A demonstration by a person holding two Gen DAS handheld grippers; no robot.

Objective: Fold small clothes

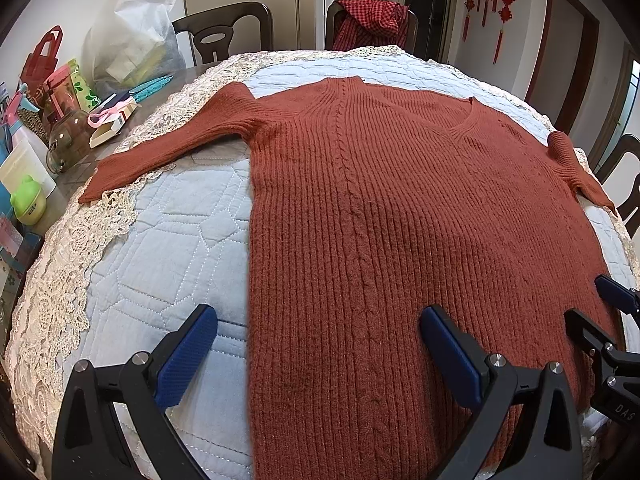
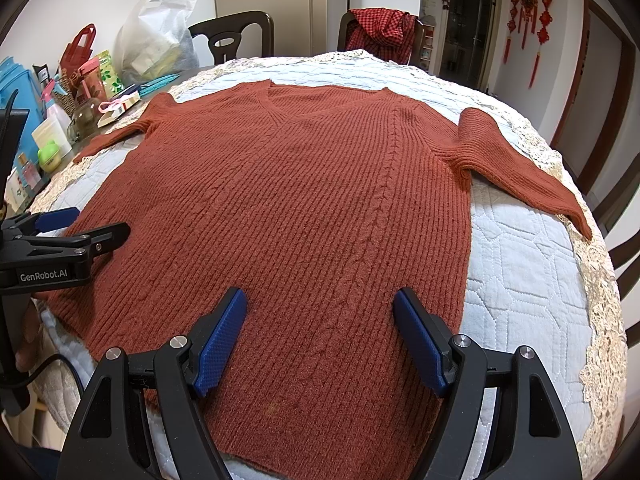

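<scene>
A rust-red ribbed V-neck sweater lies flat, front up, on a pale blue quilted cover. Its neck is on the far side and its hem is nearest me. One sleeve stretches out left and the other sleeve out right. My left gripper hovers open over the sweater's lower left edge, one finger above the quilt. Over the lower middle of the sweater my right gripper is open too. Each shows in the other's view: the left gripper and the right gripper. Neither holds anything.
Clutter crowds the table's left end: a white plastic bag, a red bag, a glass jar and a green-capped pot. Dark chairs stand behind, one draped with a red checked garment. Lace trim edges the cover.
</scene>
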